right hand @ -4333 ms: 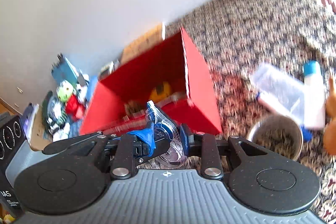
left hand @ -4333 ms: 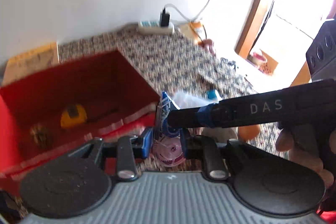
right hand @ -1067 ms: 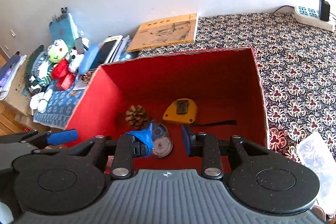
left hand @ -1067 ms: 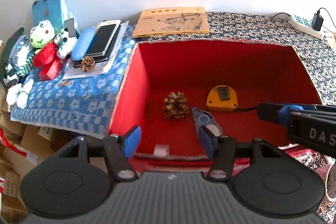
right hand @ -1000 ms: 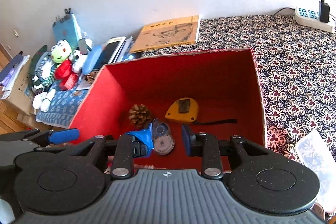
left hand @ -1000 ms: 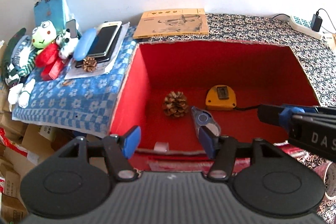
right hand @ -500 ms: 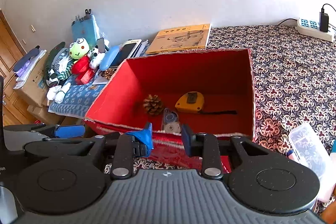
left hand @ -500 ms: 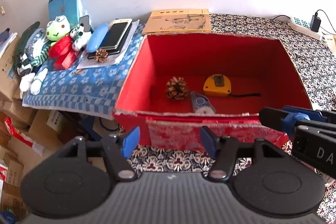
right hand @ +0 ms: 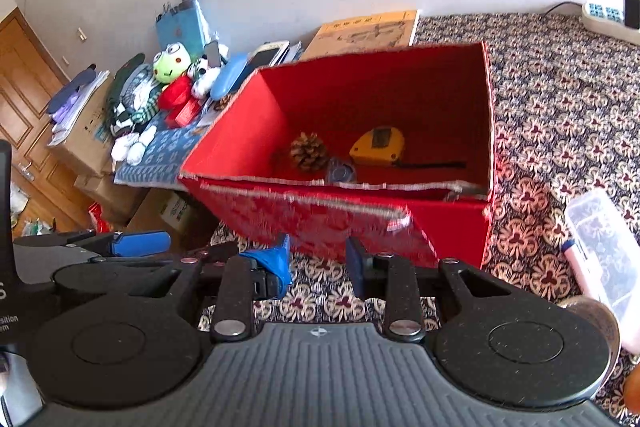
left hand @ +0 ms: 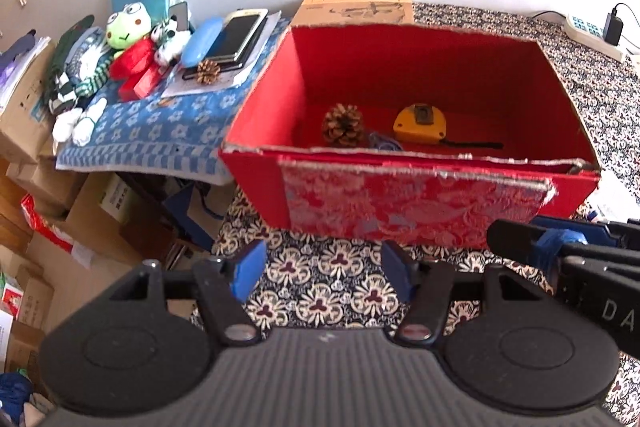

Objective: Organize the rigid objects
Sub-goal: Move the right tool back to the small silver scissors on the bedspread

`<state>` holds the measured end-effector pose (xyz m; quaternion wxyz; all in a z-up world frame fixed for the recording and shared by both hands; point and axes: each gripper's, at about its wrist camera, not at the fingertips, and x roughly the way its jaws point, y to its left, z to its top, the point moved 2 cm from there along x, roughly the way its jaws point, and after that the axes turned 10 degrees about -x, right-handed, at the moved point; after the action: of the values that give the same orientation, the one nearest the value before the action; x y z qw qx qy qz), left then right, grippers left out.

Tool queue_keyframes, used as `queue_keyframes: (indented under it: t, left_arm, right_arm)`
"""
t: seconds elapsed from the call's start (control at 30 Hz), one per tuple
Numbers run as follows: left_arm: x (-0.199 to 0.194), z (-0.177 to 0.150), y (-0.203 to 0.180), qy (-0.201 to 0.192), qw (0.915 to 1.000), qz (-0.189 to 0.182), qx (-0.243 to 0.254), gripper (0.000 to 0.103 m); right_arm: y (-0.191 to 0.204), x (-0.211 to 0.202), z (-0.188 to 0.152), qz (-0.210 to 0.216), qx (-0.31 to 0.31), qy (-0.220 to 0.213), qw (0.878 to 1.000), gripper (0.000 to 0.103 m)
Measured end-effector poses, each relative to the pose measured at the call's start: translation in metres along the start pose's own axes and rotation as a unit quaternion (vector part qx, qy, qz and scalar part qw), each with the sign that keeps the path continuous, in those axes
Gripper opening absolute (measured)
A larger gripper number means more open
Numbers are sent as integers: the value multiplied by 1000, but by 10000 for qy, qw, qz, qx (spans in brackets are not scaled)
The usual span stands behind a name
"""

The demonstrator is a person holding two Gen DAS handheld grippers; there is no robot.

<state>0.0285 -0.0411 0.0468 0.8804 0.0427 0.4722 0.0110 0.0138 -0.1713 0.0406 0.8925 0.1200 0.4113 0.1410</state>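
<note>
left gripper (left hand: 322, 273): wide open, empty, pulled back | right gripper (right hand: 318, 263): partly open, empty, has released | tape dispenser (right hand: 341, 171): now in red box (left hand: 408, 203), at 12 o'clock | next: plastic container (right hand: 604, 239), 3 o'clock

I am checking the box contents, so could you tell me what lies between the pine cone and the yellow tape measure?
A small clear-blue tape dispenser lies between the pine cone and the tape measure, slightly nearer the camera; the right wrist view shows it best.
</note>
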Motion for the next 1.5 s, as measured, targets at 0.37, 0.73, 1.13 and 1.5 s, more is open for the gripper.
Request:
queue_keyframes:
  t: [0.37, 0.73, 1.13, 1.5]
  left_arm:
    - [13, -20, -1, 252, 9996, 141, -47, 63]
    - [23, -28, -6, 428, 9990, 93, 52, 63]
    - [33, -31, -5, 569, 9983, -54, 129, 63]
    - [44, -38, 5, 708, 9973, -148, 122, 64]
  right_arm:
    - [-4, 4, -17, 206, 57, 350, 9992, 13]
    - [-12, 10, -25, 164, 189, 555, 9981, 13]
    - [-16, 19, -33, 132, 370, 767, 9963, 14]
    - [-15, 29, -38, 119, 393, 952, 9946, 14]
